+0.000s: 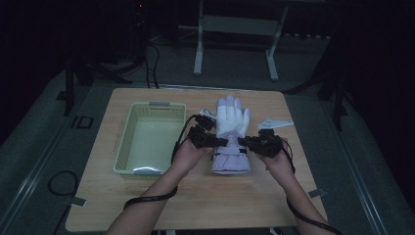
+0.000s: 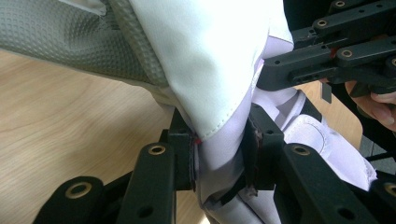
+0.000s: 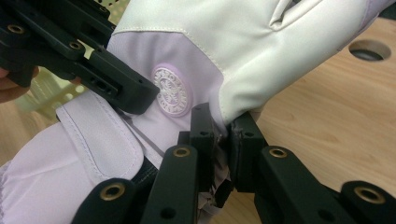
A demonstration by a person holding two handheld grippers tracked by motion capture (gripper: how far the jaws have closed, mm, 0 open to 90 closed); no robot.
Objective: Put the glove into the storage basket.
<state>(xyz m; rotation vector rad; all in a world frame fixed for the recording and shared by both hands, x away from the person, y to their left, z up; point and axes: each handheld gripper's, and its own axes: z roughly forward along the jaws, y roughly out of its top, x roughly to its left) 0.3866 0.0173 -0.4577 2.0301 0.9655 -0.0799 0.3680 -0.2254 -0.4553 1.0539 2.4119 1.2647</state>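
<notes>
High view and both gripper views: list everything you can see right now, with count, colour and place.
glove: one, white and pale lilac, centre of the table, pinched at the wrist from both sides.
basket: one, pale green plastic, left of the glove.
paper scrap: one, white, right of the glove.
table: one, light wood.
frame legs: two, grey, on the floor beyond the table.
left gripper: one, black, shut on the glove.
right gripper: one, black, shut on the glove.
hands: two, at the grippers.
</notes>
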